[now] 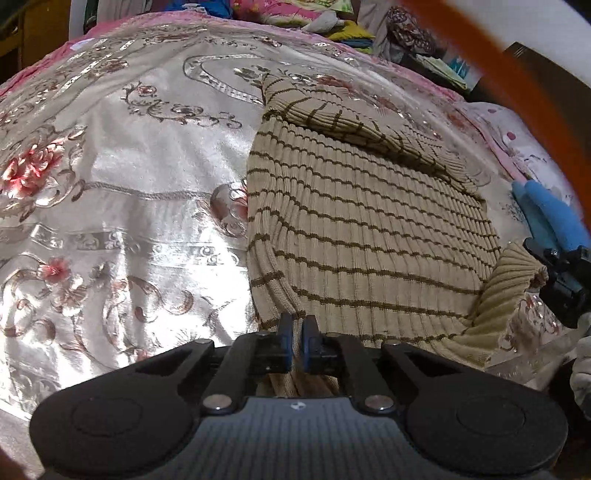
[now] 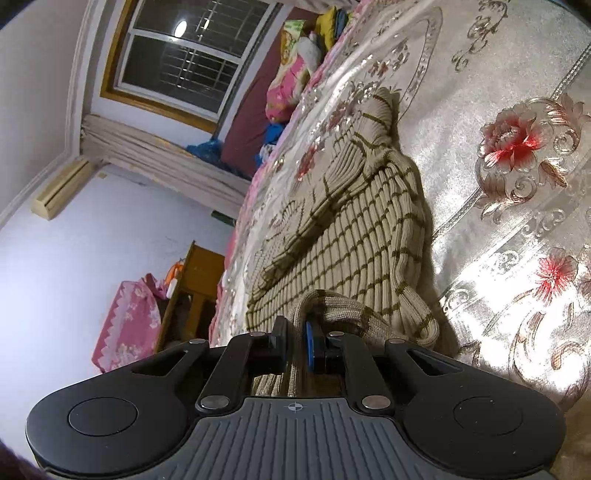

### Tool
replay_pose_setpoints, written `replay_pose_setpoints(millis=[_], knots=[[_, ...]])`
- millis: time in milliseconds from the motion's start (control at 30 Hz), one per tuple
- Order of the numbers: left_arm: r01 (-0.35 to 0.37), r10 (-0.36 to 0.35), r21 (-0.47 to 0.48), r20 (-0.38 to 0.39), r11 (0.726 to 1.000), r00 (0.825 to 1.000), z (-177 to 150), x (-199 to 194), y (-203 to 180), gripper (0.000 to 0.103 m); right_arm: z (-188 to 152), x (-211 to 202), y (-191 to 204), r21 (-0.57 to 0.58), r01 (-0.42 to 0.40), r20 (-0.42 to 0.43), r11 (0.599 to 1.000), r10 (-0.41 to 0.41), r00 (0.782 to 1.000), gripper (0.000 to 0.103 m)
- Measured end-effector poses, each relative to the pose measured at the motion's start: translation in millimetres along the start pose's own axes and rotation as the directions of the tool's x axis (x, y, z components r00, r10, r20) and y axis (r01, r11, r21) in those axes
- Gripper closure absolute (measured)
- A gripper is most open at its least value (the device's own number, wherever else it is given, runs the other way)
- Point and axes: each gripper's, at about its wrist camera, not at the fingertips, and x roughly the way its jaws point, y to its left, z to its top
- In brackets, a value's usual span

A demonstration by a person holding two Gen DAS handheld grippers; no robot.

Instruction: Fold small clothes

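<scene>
A beige ribbed sweater with thin brown stripes (image 1: 369,229) lies spread on a shiny floral bedspread (image 1: 122,177), one sleeve folded across its upper part. My left gripper (image 1: 297,332) is shut on the sweater's near edge, with fabric pinched between its blue pads. At the right edge of the left wrist view my right gripper (image 1: 554,254) holds a sweater corner lifted off the bed. In the right wrist view the sweater (image 2: 354,229) stretches away, and my right gripper (image 2: 295,336) is shut on a bunched knit edge.
Pillows and folded clothes (image 1: 295,14) are piled at the head of the bed. An orange band (image 1: 517,74) crosses the upper right of the left wrist view. A window (image 2: 184,62), a wooden cabinet (image 2: 195,291) and a pink cloth (image 2: 125,325) stand beside the bed.
</scene>
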Motion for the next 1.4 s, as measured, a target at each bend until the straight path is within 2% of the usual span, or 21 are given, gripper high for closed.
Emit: replay_pose_setpoints(millis=[133, 300, 500, 733, 800, 833, 933, 1033, 1133, 1200, 1267, 1400], knots=[[0.070, -0.067, -0.074, 0.038, 0.995, 0.997, 4.0, -6.1, 9.6, 0.092, 0.5, -0.1, -0.9, 0.007, -0.010, -0.001, 1.000, 0.010, 1.000, 0.092], [0.232, -0.210, -0.164, 0.143, 0.959, 0.967, 19.1, -8.0, 20.8, 0.092, 3.0, -0.4, 2.6, 0.006, -0.021, 0.002, 1.000, 0.020, 1.000, 0.092], [0.289, -0.255, -0.178, 0.191, 0.941, 0.948, 38.8, -5.6, 22.7, 0.093, 6.1, 1.8, 5.1, 0.014, -0.014, 0.019, 1.000, 0.014, 1.000, 0.092], [0.395, -0.323, -0.213, 0.308, 0.893, 0.895, 72.3, -1.4, 33.2, 0.096, 18.5, -1.6, 12.2, 0.021, -0.047, 0.067, 0.999, 0.045, 0.997, 0.092], [0.410, -0.331, -0.202, 0.334, 0.889, 0.883, 82.5, 0.3, 32.6, 0.096, 26.6, -1.5, 16.1, 0.024, -0.065, 0.087, 0.998, 0.063, 0.994, 0.092], [0.407, -0.330, -0.190, 0.336, 0.894, 0.882, 84.5, 0.4, 32.0, 0.096, 31.3, -0.9, 18.0, 0.022, -0.074, 0.096, 0.997, 0.072, 0.993, 0.092], [0.347, -0.300, -0.115, 0.303, 0.931, 0.904, 82.3, -2.8, 25.4, 0.096, 43.1, 2.5, 25.1, -0.006, -0.075, 0.119, 0.997, 0.075, 0.990, 0.092], [0.264, -0.258, 0.001, 0.218, 0.964, 0.941, 71.2, -6.8, 17.2, 0.096, 48.3, 4.1, 25.9, -0.025, -0.072, 0.135, 0.997, 0.075, 0.988, 0.092], [0.195, -0.213, 0.142, 0.126, 0.970, 0.969, 61.7, -10.0, 7.4, 0.096, 48.4, 6.1, 19.5, -0.008, -0.053, 0.122, 0.999, 0.053, 0.991, 0.092], [0.169, -0.194, 0.261, 0.072, 0.950, 0.978, 57.2, -14.1, -2.9, 0.094, 45.7, 5.8, 17.8, -0.017, -0.034, 0.102, 0.999, 0.035, 0.994, 0.092], [0.157, -0.182, 0.370, 0.034, 0.916, 0.983, 55.3, -17.9, -14.4, 0.092, 40.6, 6.9, 22.2, -0.053, -0.010, 0.061, 0.999, 0.013, 0.998, 0.088], [0.141, -0.154, 0.575, -0.026, 0.806, 0.988, 51.7, -14.0, -38.3, 0.084, 27.4, 13.5, 37.1, -0.188, 0.064, -0.009, 0.980, -0.067, 0.998, 0.088]])
